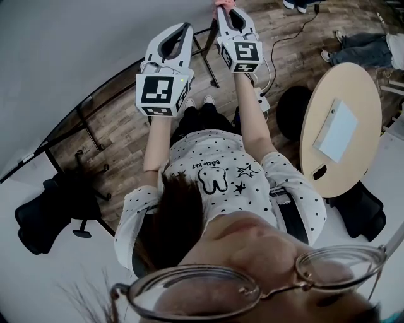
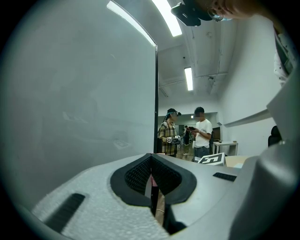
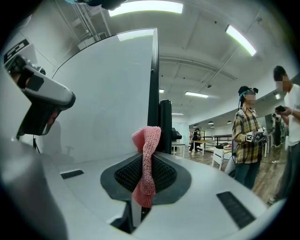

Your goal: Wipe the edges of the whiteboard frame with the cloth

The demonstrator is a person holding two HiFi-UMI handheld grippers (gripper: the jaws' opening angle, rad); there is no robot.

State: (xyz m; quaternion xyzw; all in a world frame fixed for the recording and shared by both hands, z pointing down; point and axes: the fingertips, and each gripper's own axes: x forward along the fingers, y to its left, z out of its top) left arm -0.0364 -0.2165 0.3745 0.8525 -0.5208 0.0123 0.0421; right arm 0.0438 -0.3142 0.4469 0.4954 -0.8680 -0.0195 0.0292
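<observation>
- Cloth [image 3: 146, 164]: pink, knitted, bunched into a narrow twisted strip. Its lower end hangs down past the pads and its top flares into a small fold above them.
- In the right gripper view the top of the cloth stands right at the dark upright edge of the whiteboard frame [image 3: 153, 89]. I cannot tell whether the two touch.
- In the head view only a pink scrap of the cloth shows, at the tip of my right gripper [image 1: 227, 7], beside the board's edge.
- Right gripper: jaws clamped tight on the cloth at about mid-strip, pointing along the frame edge, marker cube toward me.
- Left gripper [image 1: 185, 28]: jaws pressed together with nothing between them. It is held just in front of the whiteboard [image 1: 69, 50] face, on the board side of the right gripper. In its own view the frame edge runs straight up ahead of the jaws.
- Both my forearms reach forward toward the frame edge, side by side, right gripper slightly further out.
- Whiteboard surface is pale grey and plain, with a faint glare from a ceiling light.
- Beyond the frame edge, away from the board: two people [image 2: 171, 133] standing together, well apart from it.
- Round wooden table [image 1: 353, 88] on the far side of me from the board, with a white sheet [image 1: 338, 131] lying on it.
- Black office chair [image 1: 47, 217] beside the board's foot.
</observation>
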